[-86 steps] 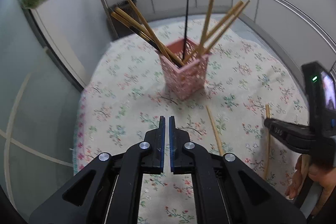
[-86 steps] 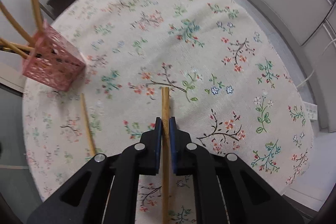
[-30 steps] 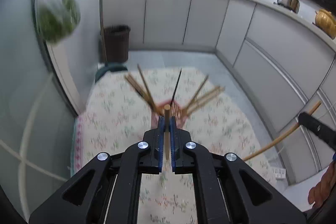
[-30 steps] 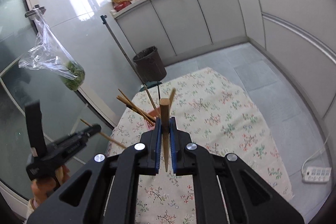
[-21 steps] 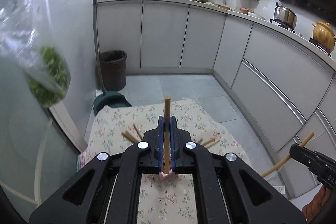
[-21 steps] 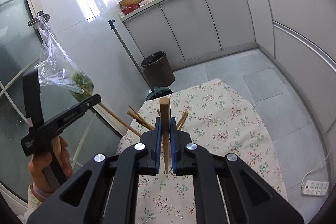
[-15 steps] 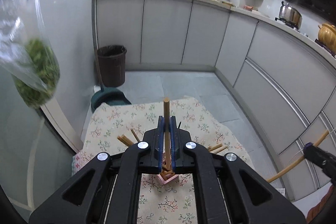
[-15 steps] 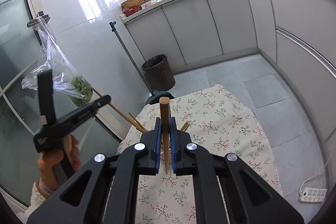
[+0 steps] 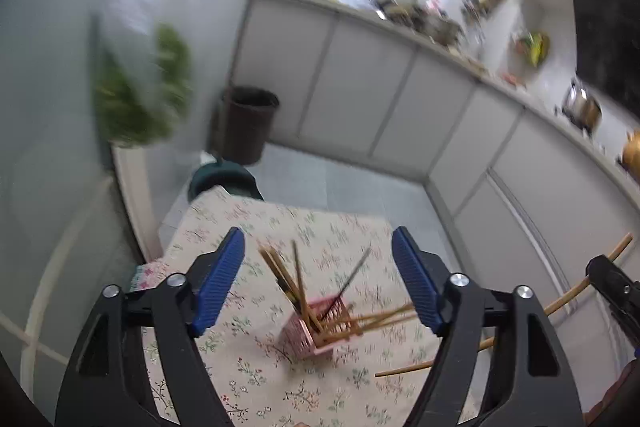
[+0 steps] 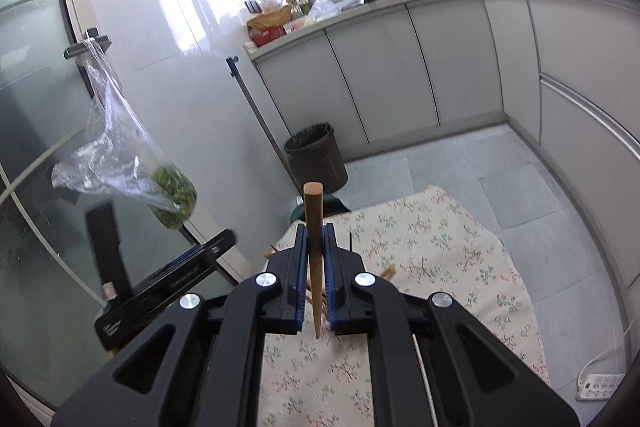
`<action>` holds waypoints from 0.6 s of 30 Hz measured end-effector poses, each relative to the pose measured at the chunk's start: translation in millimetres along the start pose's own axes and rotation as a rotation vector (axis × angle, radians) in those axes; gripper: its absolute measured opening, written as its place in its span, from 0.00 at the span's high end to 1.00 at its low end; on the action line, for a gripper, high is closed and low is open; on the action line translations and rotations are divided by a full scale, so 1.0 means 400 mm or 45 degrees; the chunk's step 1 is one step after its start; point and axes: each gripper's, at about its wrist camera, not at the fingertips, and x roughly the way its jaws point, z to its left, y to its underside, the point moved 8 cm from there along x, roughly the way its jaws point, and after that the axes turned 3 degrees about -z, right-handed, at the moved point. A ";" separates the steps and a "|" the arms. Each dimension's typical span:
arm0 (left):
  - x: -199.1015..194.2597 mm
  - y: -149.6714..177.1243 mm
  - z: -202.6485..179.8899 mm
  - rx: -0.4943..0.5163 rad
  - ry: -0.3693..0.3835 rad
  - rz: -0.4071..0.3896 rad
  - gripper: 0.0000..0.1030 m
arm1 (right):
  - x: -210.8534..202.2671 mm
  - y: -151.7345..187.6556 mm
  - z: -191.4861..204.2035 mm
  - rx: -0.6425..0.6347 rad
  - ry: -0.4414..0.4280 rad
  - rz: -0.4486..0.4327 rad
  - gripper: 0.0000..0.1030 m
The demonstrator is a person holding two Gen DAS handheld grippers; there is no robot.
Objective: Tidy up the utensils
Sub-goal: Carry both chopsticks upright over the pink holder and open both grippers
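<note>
A pink lattice basket (image 9: 310, 337) stands on the floral tablecloth (image 9: 240, 367) with several wooden chopsticks and one black one leaning in it. Above it hangs my left gripper (image 9: 317, 233), its jaws opening wide with nothing between the pads; the view is blurred. My right gripper (image 10: 314, 229) is shut on a wooden chopstick (image 10: 312, 199) that stands upright between its pads. The same chopstick (image 9: 560, 303) slants in at the right of the left wrist view. In the right wrist view the basket is mostly hidden behind the jaws, and the left gripper (image 10: 180, 275) shows at the left.
A clear bag of greens (image 10: 172, 199) hangs from a door handle left of the table. A brown bin (image 10: 316, 155) stands on the floor beyond the table's far edge, before grey cabinets (image 10: 400, 75). A power strip (image 10: 600, 385) lies on the floor at the right.
My left gripper has opened and let go of its chopstick, which now leans in the basket; the gripper rolled. My right gripper has risen, still holding its chopstick.
</note>
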 end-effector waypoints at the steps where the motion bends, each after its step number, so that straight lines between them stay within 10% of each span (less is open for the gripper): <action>1: -0.024 -0.013 0.022 -0.046 -0.007 -0.029 0.26 | 0.001 -0.016 0.014 0.004 -0.007 -0.017 0.92; 9: -0.041 -0.014 0.132 -0.177 -0.064 -0.031 0.23 | 0.090 -0.119 0.080 -0.115 0.102 -0.149 0.92; 18: 0.035 0.036 0.204 -0.203 -0.131 0.076 0.23 | 0.350 0.026 0.045 -0.218 0.164 -0.151 0.89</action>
